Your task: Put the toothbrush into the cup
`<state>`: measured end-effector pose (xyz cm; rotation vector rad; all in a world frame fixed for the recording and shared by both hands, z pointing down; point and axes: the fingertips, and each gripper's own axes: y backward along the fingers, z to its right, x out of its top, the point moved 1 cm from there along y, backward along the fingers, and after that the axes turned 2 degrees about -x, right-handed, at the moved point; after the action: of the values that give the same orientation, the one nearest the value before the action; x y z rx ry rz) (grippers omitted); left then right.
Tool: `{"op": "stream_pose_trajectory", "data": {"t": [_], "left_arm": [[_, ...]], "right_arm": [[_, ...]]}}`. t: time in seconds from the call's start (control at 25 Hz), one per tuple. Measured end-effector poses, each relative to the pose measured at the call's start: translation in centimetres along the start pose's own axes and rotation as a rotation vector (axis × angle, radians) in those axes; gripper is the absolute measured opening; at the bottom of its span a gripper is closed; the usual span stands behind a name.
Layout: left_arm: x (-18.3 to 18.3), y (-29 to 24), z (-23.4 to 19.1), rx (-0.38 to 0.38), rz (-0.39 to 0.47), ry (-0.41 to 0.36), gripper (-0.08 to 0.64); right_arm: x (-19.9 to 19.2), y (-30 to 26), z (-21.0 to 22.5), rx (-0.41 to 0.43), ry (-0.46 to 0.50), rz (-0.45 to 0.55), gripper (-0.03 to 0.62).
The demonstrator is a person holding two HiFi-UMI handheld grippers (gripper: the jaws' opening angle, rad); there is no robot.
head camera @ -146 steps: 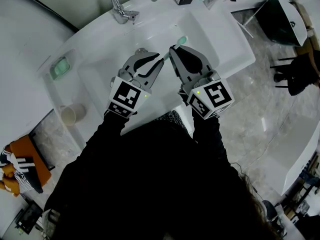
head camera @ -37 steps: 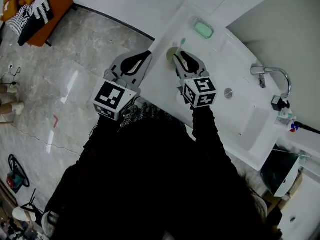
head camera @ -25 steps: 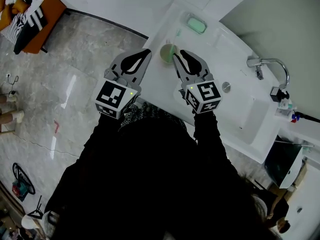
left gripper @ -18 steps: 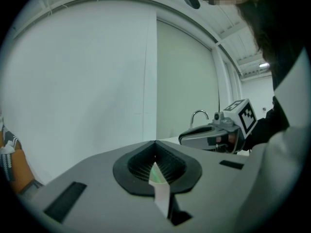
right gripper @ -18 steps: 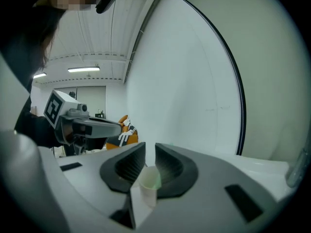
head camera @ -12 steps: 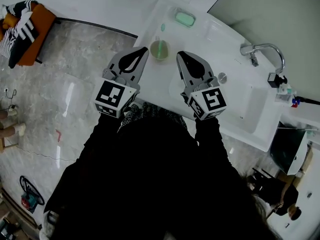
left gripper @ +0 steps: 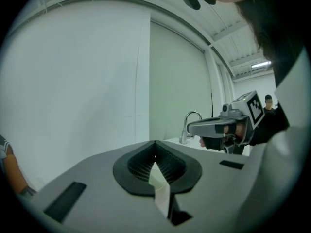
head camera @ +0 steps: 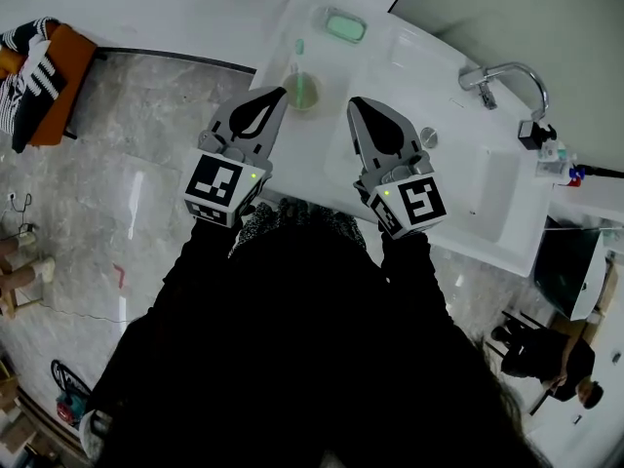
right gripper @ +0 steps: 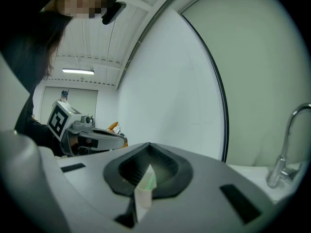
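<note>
Left gripper (head camera: pixel 281 93): jaws pressed together with nothing between them; in the head view its tip sits just beside the cup's left edge.
Right gripper (head camera: pixel 354 103): jaws have just been closing and now meet, nothing between them; it is just right of the cup and not touching it.
Toothbrush (head camera: pixel 305 88): green, standing inside the cup with its upper end sticking out above the rim; neither gripper touches it.
Cup (head camera: pixel 310 105): upright near the left end of the white surface (head camera: pixel 322 154), between the two gripper tips.
Soap dish (head camera: pixel 344 27): behind the cup, near the wall.
Tap (head camera: pixel 497 74): well to the right, over the basin.
</note>
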<state>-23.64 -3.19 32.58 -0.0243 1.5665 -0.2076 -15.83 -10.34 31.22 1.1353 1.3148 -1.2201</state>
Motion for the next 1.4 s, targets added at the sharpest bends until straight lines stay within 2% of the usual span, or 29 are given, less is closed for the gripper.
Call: {"op": "stream_pose_trajectory", "data": {"t": [0.48,1.4], "left_arm": [[-0.1,-0.2,0.4,-0.021,-0.001,-0.014,0.008],[0.3,-0.6,0.4,-0.009,0.016,-0.021,0.008]], "right_arm": [[0.9,1.5,0.5,-0.091,0.021,0.038,0.005],[0.7,1.6,1.5,-0.116,0.030,0.020,0.002]]}}
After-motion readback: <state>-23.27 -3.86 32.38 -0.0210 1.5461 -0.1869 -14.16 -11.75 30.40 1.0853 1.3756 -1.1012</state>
